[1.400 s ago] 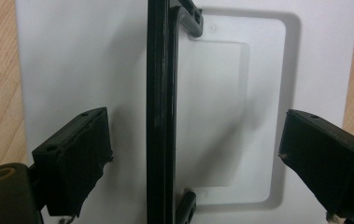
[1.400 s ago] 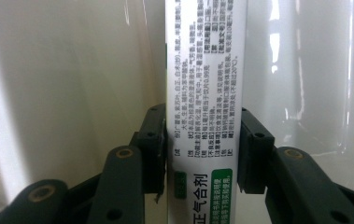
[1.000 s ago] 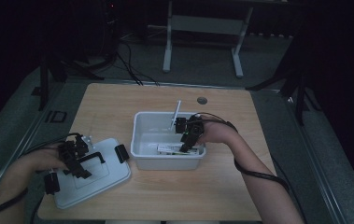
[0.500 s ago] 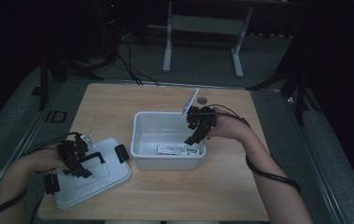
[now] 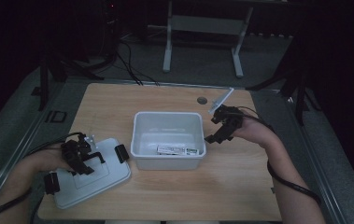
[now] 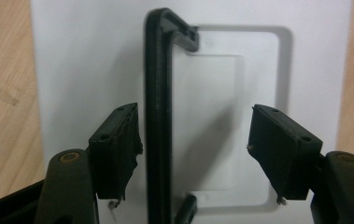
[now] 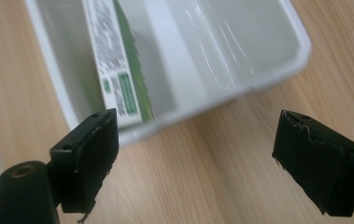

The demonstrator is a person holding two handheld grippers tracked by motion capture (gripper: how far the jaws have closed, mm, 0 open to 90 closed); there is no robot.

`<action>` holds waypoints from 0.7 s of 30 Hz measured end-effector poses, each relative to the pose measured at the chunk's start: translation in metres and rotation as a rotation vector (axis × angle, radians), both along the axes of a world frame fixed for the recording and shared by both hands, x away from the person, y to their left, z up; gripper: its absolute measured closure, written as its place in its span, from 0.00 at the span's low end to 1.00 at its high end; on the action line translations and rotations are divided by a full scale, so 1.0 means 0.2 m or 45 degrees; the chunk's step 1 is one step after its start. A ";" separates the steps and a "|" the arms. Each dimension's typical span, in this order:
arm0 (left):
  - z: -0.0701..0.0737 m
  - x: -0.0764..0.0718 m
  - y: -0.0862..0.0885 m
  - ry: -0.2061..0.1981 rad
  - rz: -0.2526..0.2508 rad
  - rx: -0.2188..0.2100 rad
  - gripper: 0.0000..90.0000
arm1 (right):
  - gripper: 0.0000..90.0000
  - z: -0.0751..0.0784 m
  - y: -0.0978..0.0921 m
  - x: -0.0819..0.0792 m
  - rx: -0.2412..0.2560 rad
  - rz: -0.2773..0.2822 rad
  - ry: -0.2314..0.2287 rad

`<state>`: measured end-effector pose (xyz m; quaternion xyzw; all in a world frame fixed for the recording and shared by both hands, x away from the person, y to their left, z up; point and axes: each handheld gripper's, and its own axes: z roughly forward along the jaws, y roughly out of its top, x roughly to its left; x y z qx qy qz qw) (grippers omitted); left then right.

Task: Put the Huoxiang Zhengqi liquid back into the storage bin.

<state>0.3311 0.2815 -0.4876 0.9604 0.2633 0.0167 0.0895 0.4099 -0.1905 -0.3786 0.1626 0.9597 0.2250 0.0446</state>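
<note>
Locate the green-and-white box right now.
The box lies inside the white bin at table centre in the high view, flat against the bin's near wall, left of the right claw.

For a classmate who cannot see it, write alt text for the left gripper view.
The left gripper hangs open over a white lid, its two black jaws either side of the lid's black handle, nearer the left one. Wooden table shows at both edges.
</note>
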 end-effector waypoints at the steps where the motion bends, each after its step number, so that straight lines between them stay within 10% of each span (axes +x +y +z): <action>1: 0.00 0.00 0.00 0.002 -0.003 -0.008 0.41 | 0.15 -0.02 -0.03 0.00 0.005 -0.019 -0.007; 21: 0.00 0.01 0.05 0.058 -0.021 -0.073 0.93 | 0.16 -0.40 -0.32 -0.04 -0.069 -0.177 0.053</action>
